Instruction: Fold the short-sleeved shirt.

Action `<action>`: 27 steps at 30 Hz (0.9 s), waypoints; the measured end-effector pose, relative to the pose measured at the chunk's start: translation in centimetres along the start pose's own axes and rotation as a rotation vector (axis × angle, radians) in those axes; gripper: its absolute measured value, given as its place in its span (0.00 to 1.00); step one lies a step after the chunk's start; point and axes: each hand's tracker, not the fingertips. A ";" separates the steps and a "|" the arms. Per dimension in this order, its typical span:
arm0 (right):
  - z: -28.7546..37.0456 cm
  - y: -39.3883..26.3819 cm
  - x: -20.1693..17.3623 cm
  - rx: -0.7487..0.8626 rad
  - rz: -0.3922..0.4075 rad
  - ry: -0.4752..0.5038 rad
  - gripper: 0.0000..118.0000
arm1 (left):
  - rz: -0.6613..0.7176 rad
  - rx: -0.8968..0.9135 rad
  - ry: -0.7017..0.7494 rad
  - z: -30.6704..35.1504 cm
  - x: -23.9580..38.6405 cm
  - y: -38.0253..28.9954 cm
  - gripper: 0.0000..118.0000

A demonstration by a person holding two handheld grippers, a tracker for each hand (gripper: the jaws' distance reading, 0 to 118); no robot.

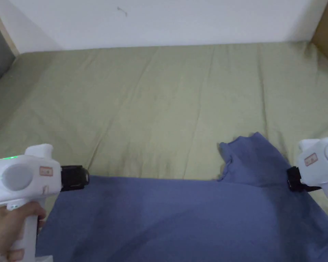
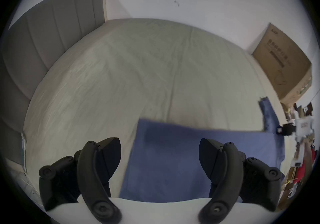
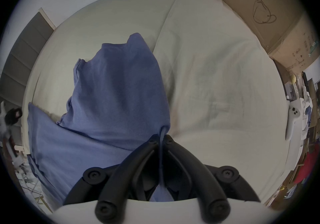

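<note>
1. A blue short-sleeved shirt (image 1: 180, 218) lies spread on a bed (image 1: 160, 95) covered by a green sheet, along the edge nearest the person.
2. The left tool (image 2: 160, 156) hovers at the shirt's left corner, jaws spread wide and grasping nothing.
3. The right tool (image 3: 160, 141) is clenched on the shirt's right edge, just below a sleeve (image 1: 252, 153) that points away from the person.
4. The shirt's long axis runs left to right between the tools; its free corner lies directly ahead of the left tool, probably the next grasp.
</note>
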 end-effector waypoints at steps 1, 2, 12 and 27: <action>0.0 0.1 0.1 -0.002 -0.006 0.007 0.01 | -0.013 -0.039 0.029 -1.5 0.1 0.7 0.80; 0.1 0.0 0.2 -0.001 -0.010 0.011 0.01 | -0.028 -0.071 0.056 -2.9 -0.1 1.3 0.80; 0.9 0.0 0.3 0.009 -0.025 0.033 0.01 | -0.140 -0.109 0.005 -3.0 -0.5 1.4 0.03; 16.0 -7.5 2.3 0.178 0.086 0.104 0.01 | -0.132 0.092 -0.097 13.5 -3.3 -3.0 0.03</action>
